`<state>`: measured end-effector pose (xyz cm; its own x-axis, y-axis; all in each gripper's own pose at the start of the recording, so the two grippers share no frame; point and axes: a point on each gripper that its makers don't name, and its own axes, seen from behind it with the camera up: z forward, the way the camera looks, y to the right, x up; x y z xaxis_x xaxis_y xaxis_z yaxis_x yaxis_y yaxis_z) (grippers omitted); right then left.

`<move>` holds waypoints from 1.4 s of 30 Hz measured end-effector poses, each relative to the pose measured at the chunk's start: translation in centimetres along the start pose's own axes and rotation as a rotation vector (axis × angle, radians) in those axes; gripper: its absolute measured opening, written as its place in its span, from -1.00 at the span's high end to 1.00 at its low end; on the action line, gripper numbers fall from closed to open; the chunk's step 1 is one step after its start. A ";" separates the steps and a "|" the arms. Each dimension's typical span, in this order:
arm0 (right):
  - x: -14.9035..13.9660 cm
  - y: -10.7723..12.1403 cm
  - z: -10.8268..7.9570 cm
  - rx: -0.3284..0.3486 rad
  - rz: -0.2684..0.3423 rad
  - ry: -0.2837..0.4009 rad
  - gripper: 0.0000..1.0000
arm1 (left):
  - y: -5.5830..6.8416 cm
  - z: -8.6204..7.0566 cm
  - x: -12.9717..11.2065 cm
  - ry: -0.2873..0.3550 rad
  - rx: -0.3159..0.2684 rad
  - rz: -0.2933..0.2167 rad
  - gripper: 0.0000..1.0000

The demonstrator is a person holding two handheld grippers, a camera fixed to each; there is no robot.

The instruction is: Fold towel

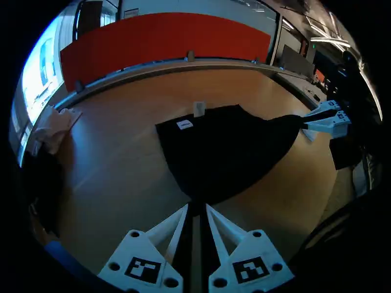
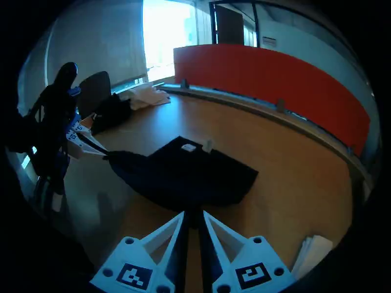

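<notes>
Jaws of left gripper and right gripper clamp towel; cloth pile nearby.

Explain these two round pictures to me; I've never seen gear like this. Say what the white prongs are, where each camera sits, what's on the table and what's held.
No robot: a person holds a two-finger gripper in each hand. Each picture comes from a fisheye camera riding on one gripper, looking along its fingers. The white prongs at the bottom of the left gripper view are the left gripper; those in the right gripper view are the right gripper. Each view also catches the other gripper farther off. On the wooden table lies a dark towel, and each gripper is closed on a corner of it. A pale heap of cloth sits farther along the table; a red partition runs behind.
</notes>
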<state>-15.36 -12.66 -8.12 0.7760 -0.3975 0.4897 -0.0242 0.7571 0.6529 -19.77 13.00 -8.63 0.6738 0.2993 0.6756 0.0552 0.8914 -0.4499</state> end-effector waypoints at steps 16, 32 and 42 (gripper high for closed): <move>2.1 -1.1 -3.6 0.022 0.006 -0.006 0.76 | 1.0 -4.1 2.2 0.019 -0.008 -0.014 0.82; 2.2 -2.1 -5.7 0.042 0.012 -0.034 0.76 | 1.6 -6.2 3.5 0.028 -0.019 0.000 0.82; 1.7 -2.2 -5.4 0.044 0.013 -0.054 0.76 | 1.5 -5.9 3.6 0.027 -0.022 -0.012 0.82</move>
<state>-10.61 -12.20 -11.78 0.7400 -0.4160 0.5285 -0.0630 0.7395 0.6702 -12.89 13.37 -10.34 0.6925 0.2794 0.6651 0.0789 0.8871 -0.4547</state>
